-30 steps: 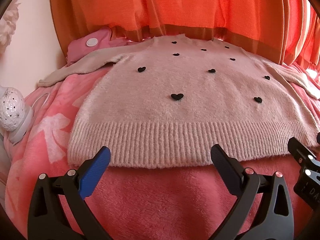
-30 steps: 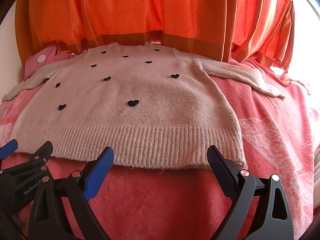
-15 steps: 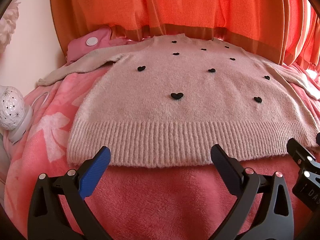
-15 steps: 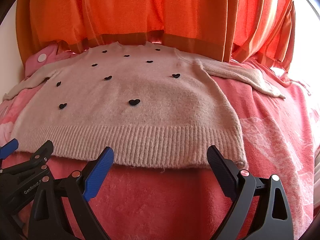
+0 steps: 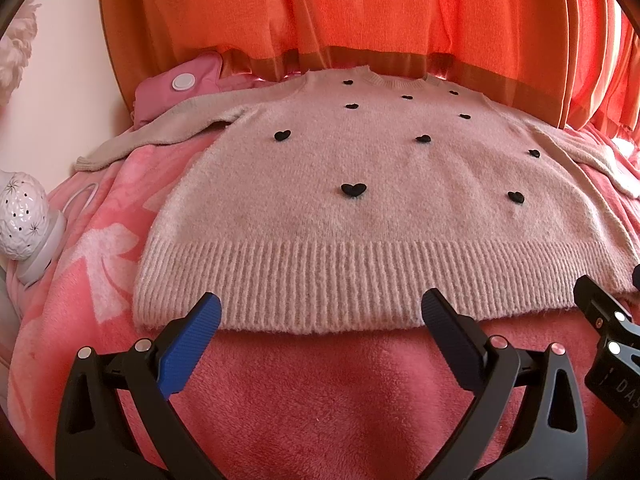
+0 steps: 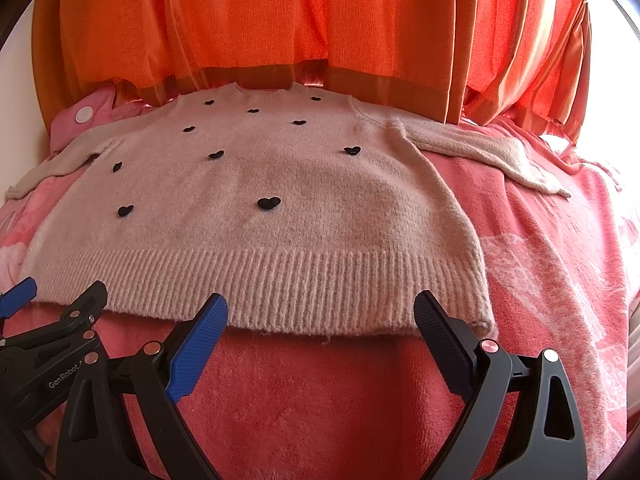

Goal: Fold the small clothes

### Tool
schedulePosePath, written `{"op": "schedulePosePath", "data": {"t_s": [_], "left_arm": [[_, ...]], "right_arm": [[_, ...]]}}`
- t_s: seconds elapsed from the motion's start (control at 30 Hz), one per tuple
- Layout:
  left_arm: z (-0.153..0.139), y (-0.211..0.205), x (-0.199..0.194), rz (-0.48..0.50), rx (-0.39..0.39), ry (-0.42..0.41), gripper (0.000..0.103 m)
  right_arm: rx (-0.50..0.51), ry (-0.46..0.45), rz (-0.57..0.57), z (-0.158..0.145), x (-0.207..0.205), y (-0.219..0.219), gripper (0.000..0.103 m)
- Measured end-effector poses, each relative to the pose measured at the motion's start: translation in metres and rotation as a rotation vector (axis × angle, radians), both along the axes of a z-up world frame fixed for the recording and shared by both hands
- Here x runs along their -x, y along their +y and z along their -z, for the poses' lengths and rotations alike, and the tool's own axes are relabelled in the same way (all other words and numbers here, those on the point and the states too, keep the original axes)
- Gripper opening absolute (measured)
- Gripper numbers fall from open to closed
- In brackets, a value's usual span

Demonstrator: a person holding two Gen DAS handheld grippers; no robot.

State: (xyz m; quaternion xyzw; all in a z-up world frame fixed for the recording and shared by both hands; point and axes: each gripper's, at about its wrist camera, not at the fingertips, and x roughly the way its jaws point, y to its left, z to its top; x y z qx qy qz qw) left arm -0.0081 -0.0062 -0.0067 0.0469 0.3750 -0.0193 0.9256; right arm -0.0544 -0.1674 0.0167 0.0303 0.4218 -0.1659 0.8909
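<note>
A small beige knit sweater [image 5: 360, 208] with black hearts lies flat, face up, on a pink blanket, sleeves spread to both sides; it also shows in the right wrist view [image 6: 280, 220]. My left gripper [image 5: 320, 308] is open and empty, fingertips just at the ribbed hem's left half. My right gripper [image 6: 320, 306] is open and empty at the hem's right half. Each gripper shows at the edge of the other's view.
The pink blanket [image 5: 320, 392] covers the surface. Orange curtains [image 5: 360, 12] hang right behind the sweater. A white perforated lamp [image 5: 22, 220] stands at the left edge, with a pink pouch [image 5: 176, 80] at the back left.
Both grippers have crept slightly forward toward the hem; the sweater has not moved.
</note>
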Motion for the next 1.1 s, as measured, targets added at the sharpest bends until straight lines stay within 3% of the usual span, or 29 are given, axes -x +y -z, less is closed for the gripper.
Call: {"op": "schedulePosePath", "data": {"t_s": [0.47,0.83,0.93,1.03,1.1], "left_arm": [[0.003,-0.001,-0.001,0.0,-0.004,0.007,0.098],[0.0,-0.001,-0.002,0.009,0.012,0.011,0.098],[-0.013,0.006,-0.006,0.035,0.077,0.02,0.098],[-0.036,0.013,-0.017,0.059,0.147,-0.007,0.098],[-0.051,0.011,-0.03,0.059,0.135,-0.042,0.098]], "right_arm": [[-0.029,0.009,-0.002,0.003,-0.001,0.0,0.092],[-0.117,0.024,0.013,-0.002,-0.002,-0.018,0.092],[-0.21,0.003,0.04,-0.02,-0.004,-0.047,0.092],[-0.357,-0.079,0.15,-0.045,-0.009,-0.114,0.092],[-0.405,-0.116,0.249,-0.053,-0.02,-0.175,0.092]]}}
